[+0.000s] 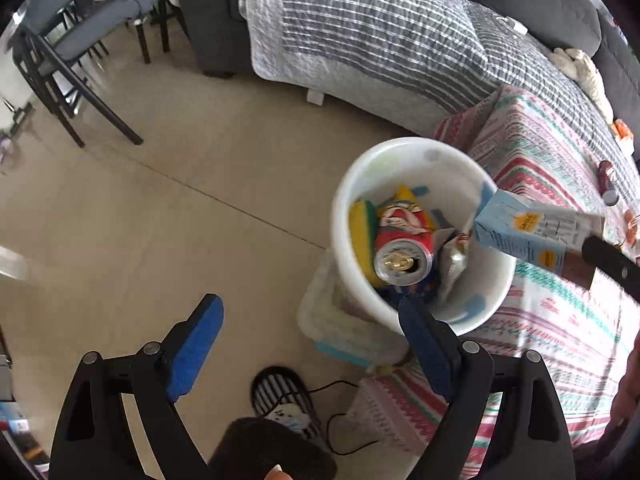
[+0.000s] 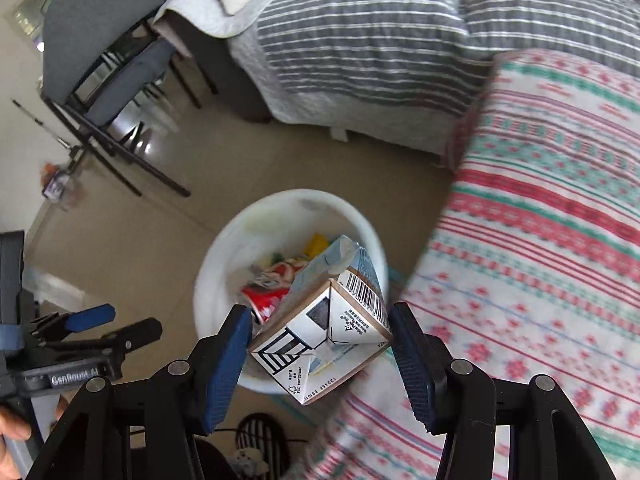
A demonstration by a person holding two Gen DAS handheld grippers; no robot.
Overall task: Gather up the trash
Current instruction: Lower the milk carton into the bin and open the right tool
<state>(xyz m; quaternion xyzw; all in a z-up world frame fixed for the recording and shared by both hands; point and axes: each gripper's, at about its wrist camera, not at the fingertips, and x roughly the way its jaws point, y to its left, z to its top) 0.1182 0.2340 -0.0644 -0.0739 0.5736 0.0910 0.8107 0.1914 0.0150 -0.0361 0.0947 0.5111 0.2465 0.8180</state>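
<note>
A white bin stands on the floor beside a table with a striped cloth. It holds a red can, a yellow-green sponge and wrappers. My right gripper is shut on a light-blue carton and holds it over the bin's rim; the carton also shows in the left wrist view. My left gripper is open and empty, near the bin's front side, above the floor.
A bed with a grey striped quilt lies behind the bin. Dark chairs stand at the far left. A small can lies on the cloth. A black fan with a cable sits on the floor below the bin.
</note>
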